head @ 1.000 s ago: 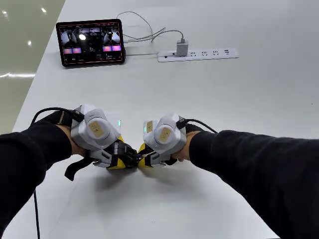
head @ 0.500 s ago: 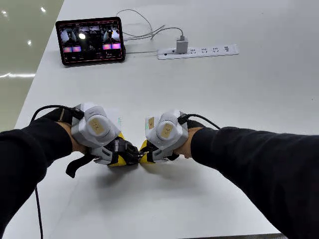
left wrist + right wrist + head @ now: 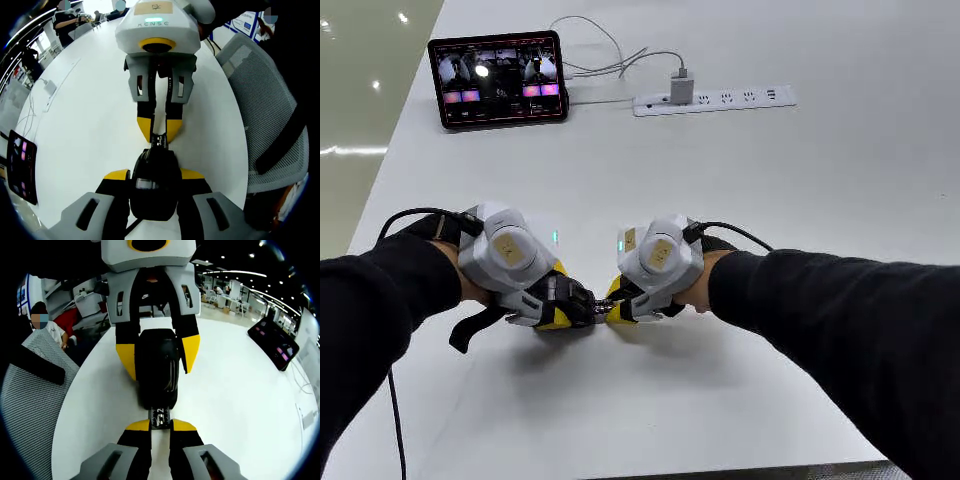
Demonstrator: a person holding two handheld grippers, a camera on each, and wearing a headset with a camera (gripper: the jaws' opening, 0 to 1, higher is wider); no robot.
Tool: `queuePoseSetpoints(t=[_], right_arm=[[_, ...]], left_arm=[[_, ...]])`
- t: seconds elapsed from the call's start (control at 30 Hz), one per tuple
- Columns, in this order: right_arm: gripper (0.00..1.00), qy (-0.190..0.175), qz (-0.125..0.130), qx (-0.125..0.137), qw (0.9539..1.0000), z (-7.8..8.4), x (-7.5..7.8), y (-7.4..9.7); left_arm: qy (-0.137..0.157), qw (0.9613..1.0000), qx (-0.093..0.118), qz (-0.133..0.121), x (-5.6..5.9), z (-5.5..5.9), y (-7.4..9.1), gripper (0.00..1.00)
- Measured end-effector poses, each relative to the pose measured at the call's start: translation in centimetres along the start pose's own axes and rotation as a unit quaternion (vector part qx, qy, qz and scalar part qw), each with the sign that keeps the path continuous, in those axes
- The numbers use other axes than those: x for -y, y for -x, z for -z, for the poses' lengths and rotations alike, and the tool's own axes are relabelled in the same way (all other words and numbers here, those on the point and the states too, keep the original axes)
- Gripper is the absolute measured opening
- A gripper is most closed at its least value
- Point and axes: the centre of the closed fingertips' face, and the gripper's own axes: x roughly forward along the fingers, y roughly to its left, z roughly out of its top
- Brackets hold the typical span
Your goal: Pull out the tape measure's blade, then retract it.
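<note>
Head view: on the white bench (image 3: pixel 740 200), my left hand-held gripper (image 3: pixel 565 305) clamps the black tape measure (image 3: pixel 582 303). My right hand-held gripper (image 3: pixel 612 311), just right of it, pinches the barely drawn blade (image 3: pixel 160 416) at its tip. The blade's axis runs left-right, so the pull goes rightward. A tablet (image 3: pixel 500 78) and power strip (image 3: pixel 715 100) lie well apart, at the far edge.

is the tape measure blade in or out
Barely out: a short stub of blade with printed marks shows between the case and the right gripper, whose jaws are shut on it.
</note>
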Motion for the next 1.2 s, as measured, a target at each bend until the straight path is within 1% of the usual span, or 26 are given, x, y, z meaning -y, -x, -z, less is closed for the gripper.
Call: queuePoseSetpoints(t=[0.3, 0.63, 1.2], right_arm=[[0.08, 0.005, 0.003, -0.004, 1.0000, 0.4, 0.0, 0.4], [0.08, -0.009, 0.005, -0.003, 0.9999, 1.0, 0.0, 1.0], [0.08, -0.014, 0.008, -0.007, 0.9999, 1.8, -0.1, 1.5]], left_arm=[[0.001, 1.0000, 0.000, -0.001, 0.0, -0.1, 0.1, 0.30], [0.001, 1.0000, 0.000, 0.000, 0.0, -0.1, 0.1, 0.30], [0.000, 1.0000, -0.001, -0.001, 0.0, 0.0, -0.1, 0.30]])
